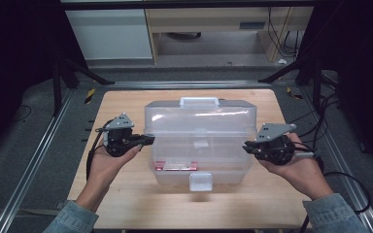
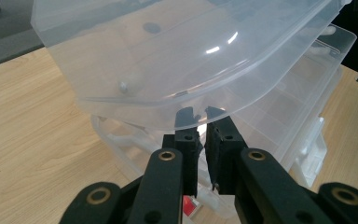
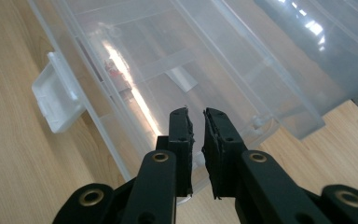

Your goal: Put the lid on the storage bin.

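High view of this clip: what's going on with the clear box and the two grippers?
A person holds a gripper in each hand at either end of a clear plastic toolbox on the wooden table. The left gripper sits at the box's left end and the right gripper at its right end, each with its jaws nearly together. In the left gripper view the lid looks lifted off the base, and the front latch hangs undone. Something red lies inside.

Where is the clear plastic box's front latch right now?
In the high view, the latch hangs at the box's near front edge, centred on the wooden table, between both hands.
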`<state>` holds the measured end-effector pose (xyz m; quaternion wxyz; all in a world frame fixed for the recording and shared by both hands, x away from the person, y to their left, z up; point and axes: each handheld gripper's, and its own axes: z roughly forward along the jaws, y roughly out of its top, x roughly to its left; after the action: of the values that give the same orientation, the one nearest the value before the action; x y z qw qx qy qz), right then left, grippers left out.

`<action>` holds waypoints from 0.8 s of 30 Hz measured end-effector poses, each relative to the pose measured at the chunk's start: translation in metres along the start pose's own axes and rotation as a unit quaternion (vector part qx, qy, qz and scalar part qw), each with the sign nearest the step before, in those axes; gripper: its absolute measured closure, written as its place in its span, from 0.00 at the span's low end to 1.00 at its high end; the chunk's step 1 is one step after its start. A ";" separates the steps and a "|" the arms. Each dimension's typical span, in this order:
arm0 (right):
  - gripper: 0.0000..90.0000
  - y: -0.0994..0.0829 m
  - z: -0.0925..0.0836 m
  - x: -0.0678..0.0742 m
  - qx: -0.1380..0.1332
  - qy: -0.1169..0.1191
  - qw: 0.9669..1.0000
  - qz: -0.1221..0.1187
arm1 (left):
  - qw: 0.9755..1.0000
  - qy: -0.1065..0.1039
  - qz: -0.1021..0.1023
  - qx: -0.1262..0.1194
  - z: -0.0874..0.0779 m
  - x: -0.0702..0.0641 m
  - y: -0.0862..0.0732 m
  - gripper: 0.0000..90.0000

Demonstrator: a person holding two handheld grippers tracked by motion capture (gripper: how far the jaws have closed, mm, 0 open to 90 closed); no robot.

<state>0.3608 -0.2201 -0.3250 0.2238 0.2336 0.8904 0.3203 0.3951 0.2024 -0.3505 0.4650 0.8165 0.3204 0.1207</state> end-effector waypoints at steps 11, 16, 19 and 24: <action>0.99 -0.005 0.003 -0.008 0.001 -0.017 1.000 0.027 | 1.000 -0.007 0.004 0.012 0.001 -0.004 -0.005 0.92; 1.00 -0.008 0.003 -0.008 -0.001 -0.018 0.999 0.029 | 1.000 -0.013 0.002 0.015 0.003 -0.003 -0.010 0.92; 1.00 -0.010 0.003 -0.007 -0.001 -0.018 0.999 0.031 | 1.000 -0.012 0.004 0.018 0.005 -0.003 -0.012 0.92; 1.00 -0.013 0.002 -0.006 -0.001 -0.016 0.999 0.033 | 1.000 -0.004 -0.006 0.022 0.002 0.002 -0.022 0.92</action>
<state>0.3633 -0.2315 -0.3340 0.2279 0.2675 0.8782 0.3245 0.3887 0.2102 -0.3706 0.4494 0.8249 0.3255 0.1075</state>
